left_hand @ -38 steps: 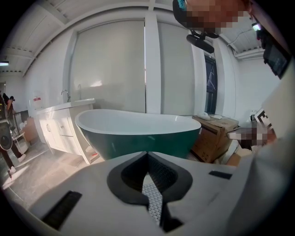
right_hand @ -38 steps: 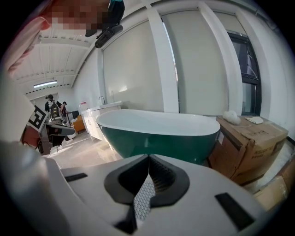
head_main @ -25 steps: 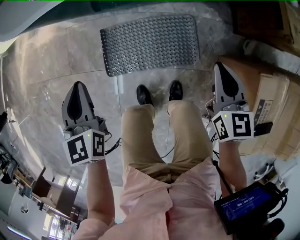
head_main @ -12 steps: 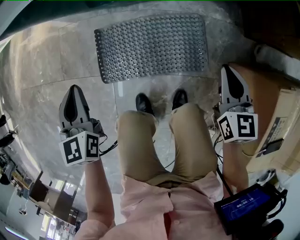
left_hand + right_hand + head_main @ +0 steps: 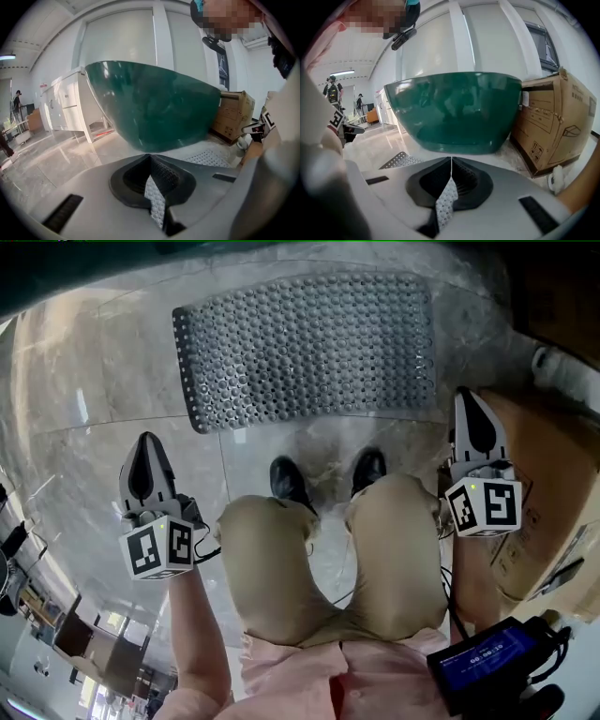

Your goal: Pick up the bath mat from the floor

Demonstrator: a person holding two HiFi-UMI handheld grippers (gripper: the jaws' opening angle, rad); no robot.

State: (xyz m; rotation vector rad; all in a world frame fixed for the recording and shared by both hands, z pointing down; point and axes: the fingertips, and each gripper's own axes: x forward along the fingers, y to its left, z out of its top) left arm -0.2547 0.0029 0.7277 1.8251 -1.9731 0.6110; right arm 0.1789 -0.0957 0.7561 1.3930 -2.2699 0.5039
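Change over the last second: the person is dropping into a crouch. Knees bend further, and the bath mat (image 5: 305, 348) fills more of the head view than it did a second ago. Both tongs come down with the body, one either side of the legs.

Mat itself has not moved. It lies flat on the marble floor (image 5: 84, 381), on the far side of the shoes (image 5: 286, 482), just in front of the green tub (image 5: 154, 103). Nothing is touching it.

Left tongs (image 5: 145, 442): pressed together, nothing between them. They sit left of the left knee, near side of the mat's left end, clear of it.

Right tongs (image 5: 469, 404): also pressed together and empty. They sit right of the right knee, over the edge of the cardboard box (image 5: 544, 474), off the mat's right end.

Both gripper views look across the floor at the tub, with only a corner of the mat showing low in each.

Read: this is the approach phase, no grasp started. Likely still needed: spread both tongs, reach forward to the mat's near edge, pinch it. Mat is thin and flat on stone, so getting a jaw under the edge looks like the hard part.
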